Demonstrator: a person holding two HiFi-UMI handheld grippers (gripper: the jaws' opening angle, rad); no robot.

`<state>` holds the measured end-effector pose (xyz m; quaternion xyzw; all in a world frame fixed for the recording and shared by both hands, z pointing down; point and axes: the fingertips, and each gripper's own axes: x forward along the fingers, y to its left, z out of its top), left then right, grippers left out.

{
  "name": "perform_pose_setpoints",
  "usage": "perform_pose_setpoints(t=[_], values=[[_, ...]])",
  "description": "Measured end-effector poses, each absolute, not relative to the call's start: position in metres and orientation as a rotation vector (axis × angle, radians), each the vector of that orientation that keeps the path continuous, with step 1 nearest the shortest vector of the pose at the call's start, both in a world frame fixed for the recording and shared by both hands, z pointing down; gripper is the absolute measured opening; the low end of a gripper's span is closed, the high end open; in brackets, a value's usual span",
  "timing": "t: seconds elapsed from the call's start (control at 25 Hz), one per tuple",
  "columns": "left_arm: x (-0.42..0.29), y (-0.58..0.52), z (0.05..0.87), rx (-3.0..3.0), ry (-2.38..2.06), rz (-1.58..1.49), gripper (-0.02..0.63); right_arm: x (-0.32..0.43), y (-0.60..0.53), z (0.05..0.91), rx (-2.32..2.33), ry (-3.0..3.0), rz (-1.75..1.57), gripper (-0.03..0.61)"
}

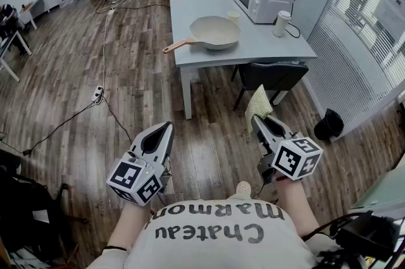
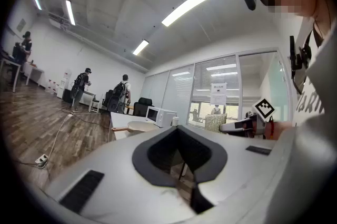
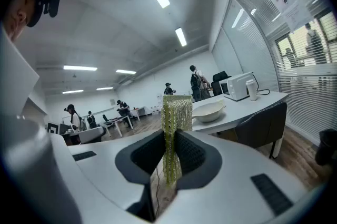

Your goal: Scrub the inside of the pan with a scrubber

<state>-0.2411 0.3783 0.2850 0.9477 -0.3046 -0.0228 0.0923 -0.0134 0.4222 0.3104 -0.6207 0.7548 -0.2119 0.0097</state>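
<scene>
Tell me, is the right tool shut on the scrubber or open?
Shut: the right tool clamps the yellow-green scrubber, which sticks up between its jaws.

The scrubber [image 1: 258, 103] is a rough knitted mesh with a slight glint. The pan [image 1: 215, 32] looks smooth and matt, and its handle [image 1: 177, 45] is wood-toned. The table [image 1: 190, 8] top is smooth and matt. The floor [image 1: 126, 90] is plank wood with a soft sheen. The left gripper [image 1: 166, 127] and right gripper [image 1: 255, 119] have smooth matt plastic shells. The pads [image 3: 190, 154] are dark and finely ribbed.
</scene>
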Motion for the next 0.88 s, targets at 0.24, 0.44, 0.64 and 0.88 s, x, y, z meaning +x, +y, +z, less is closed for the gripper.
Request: perform_pose_setpoints(t=[0.24,0.44,0.64,0.88], values=[[-0.247,0.384,0.285,2.824,-0.898,-0.057,0.015,-0.023,0.427,0.312,-1.930,2.361,-0.662,0.064],[-0.246,0.387,0.289,2.812,-0.888,-0.059,0.015,-0.022,0.431,0.317,-1.943,2.360,-0.672,0.064],[-0.244,0.383,0.304,2.766,-0.893,-0.034,0.015,-0.017,0.419,0.323,-1.899,2.338,-0.714,0.064],[-0.236,0.353,0.300,2.721,-0.893,-0.073,0.015,-0.007,0.376,0.331,-1.879,2.346,-0.766,0.064]])
